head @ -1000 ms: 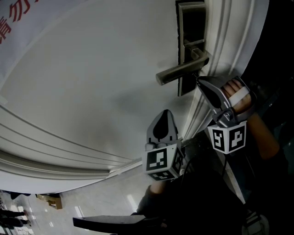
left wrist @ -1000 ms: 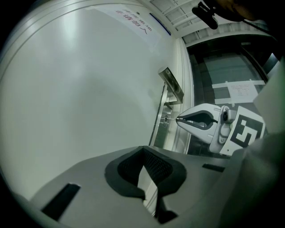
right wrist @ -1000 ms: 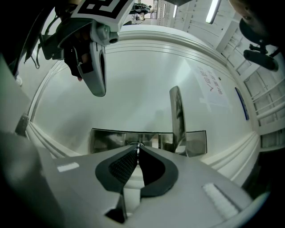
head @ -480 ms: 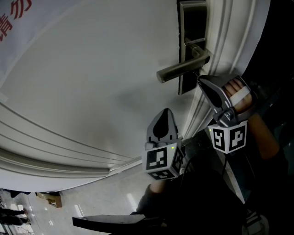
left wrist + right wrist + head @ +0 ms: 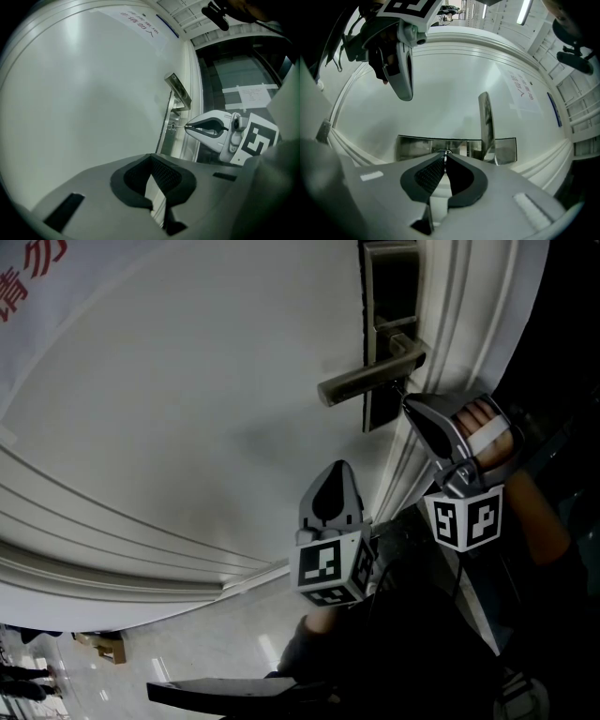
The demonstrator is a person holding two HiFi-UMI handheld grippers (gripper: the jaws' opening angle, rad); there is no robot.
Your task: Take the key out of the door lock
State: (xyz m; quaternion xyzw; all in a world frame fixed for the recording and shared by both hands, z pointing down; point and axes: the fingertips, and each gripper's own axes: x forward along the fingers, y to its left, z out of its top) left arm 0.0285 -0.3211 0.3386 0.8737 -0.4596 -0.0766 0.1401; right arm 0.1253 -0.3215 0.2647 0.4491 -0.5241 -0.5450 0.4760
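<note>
A broad white door (image 5: 187,399) fills the view, smooth and matte, with stepped moulding (image 5: 141,549) curving along its panel and a paper notice (image 5: 28,277) in red print at the far left. Near the door's right edge sits a long brushed-metal lock plate (image 5: 386,296). Its flat lever handle (image 5: 370,381) juts out beside the keyhole — right over the working spot. The right gripper (image 5: 406,402), pale plastic with ribbed black pads, is clenched on the key (image 5: 179,126), which sits in the lock. The left gripper (image 5: 338,468) hangs nearer and to the left, jaws pinched together on nothing — apart from the door.
</note>
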